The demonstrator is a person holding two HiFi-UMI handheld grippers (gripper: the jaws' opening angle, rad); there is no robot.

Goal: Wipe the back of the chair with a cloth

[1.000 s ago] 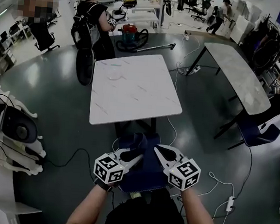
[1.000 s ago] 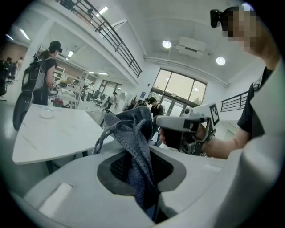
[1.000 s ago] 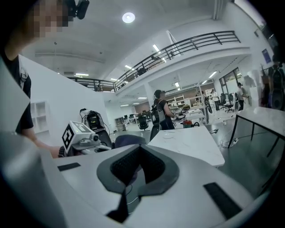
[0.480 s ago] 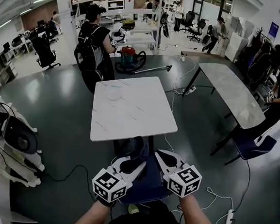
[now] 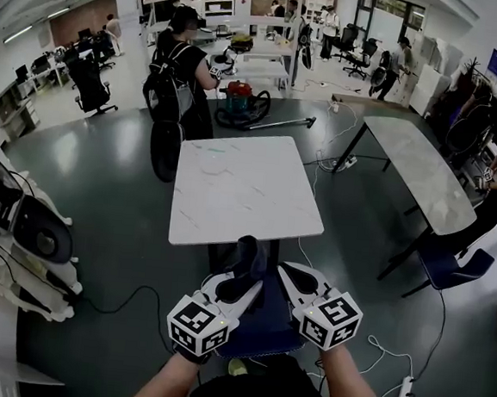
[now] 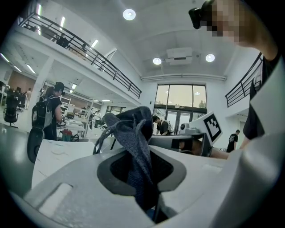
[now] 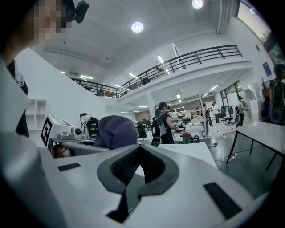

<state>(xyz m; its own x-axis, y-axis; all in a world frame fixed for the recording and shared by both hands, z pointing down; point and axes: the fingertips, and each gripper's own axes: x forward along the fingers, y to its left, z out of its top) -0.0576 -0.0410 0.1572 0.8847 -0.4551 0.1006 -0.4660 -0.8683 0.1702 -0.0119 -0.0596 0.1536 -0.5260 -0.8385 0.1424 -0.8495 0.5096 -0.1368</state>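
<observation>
Your left claw (image 5: 251,283) pinches the cloth (image 5: 248,255), right claw (image 5: 285,269) is closed, empty. Pinch looks thin, maybe; the chair (image 5: 265,329) could snag it loose.

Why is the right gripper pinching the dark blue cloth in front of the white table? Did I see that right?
Not quite: the left gripper pinches the dark blue cloth, as the left gripper view shows. The right gripper holds nothing. The cloth is in front of the white table.

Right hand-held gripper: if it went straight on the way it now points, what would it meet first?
Probably the near edge of the white table, passing just right of the cloth in the left hand-held gripper; depth is unclear.
</observation>
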